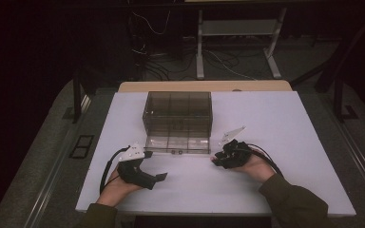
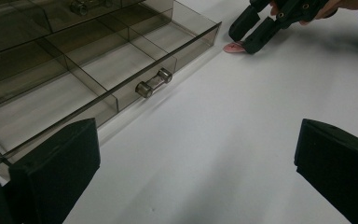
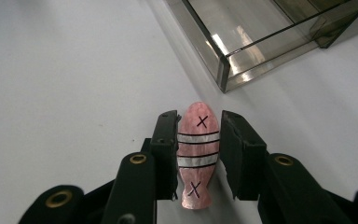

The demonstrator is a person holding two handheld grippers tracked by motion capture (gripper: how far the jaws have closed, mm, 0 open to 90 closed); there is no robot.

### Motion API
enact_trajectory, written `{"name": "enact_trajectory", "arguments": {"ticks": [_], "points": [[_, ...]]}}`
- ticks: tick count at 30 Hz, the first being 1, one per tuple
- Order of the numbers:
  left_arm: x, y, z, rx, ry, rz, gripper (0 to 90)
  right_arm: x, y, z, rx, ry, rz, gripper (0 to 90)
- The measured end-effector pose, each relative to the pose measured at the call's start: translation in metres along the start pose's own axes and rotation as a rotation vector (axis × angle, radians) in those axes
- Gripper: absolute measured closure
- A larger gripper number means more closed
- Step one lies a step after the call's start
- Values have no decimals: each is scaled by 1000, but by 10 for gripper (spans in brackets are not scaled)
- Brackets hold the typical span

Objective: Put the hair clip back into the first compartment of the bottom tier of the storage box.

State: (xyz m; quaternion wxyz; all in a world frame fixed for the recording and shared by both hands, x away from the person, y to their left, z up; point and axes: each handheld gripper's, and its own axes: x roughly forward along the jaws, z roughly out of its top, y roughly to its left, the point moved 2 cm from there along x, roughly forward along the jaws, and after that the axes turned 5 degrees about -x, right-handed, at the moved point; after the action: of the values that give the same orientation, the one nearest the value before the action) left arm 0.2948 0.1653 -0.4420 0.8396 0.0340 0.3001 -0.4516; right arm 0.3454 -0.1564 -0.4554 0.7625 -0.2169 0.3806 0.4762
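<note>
A small pink fish-shaped piece [image 3: 198, 154] with stripes and two X marks lies flat on the white table [image 1: 275, 123]. My right gripper [image 3: 198, 116] has its black pads against both sides of the fish, shut on it. In the high view this gripper [image 1: 215, 160] sits just right of the open drawer [image 1: 176, 145] of a smoked clear organizer box [image 1: 178, 111]. The left gripper view shows the fish [image 2: 234, 47] under the right gripper's tips [image 2: 249, 35]. My left gripper [image 1: 156, 165] rests at the drawer's front left, open and holding nothing, its jaws wide [image 2: 196, 140].
The drawer is divided into several compartments and has a small metal handle [image 2: 154, 82] on its front. Its near corner [image 3: 223, 70] stands close beyond the fish. Dark floor, cables and a metal stand [image 1: 237, 42] lie past the table's far edge.
</note>
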Motion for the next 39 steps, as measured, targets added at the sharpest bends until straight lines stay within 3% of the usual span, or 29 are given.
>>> {"name": "enact_trajectory", "arguments": {"ticks": [8, 10, 15, 23, 39], "points": [[0, 0, 0, 2, 0, 0, 0, -2, 0, 0, -4, -3, -4, 663], [0, 0, 0, 2, 0, -1, 0, -4, 0, 1, -1, -17, -3, 733], [0, 0, 0, 3, 0, 0, 0, -5, -1, 0, 4, -15, -5, 743], [0, 0, 0, 4, 2, -1, 0, -10, -4, 1, 9, -31, -29, 838], [0, -1, 0, -1, -1, -4, 0, -24, -10, 1, 30, -73, -17, 850]]}}
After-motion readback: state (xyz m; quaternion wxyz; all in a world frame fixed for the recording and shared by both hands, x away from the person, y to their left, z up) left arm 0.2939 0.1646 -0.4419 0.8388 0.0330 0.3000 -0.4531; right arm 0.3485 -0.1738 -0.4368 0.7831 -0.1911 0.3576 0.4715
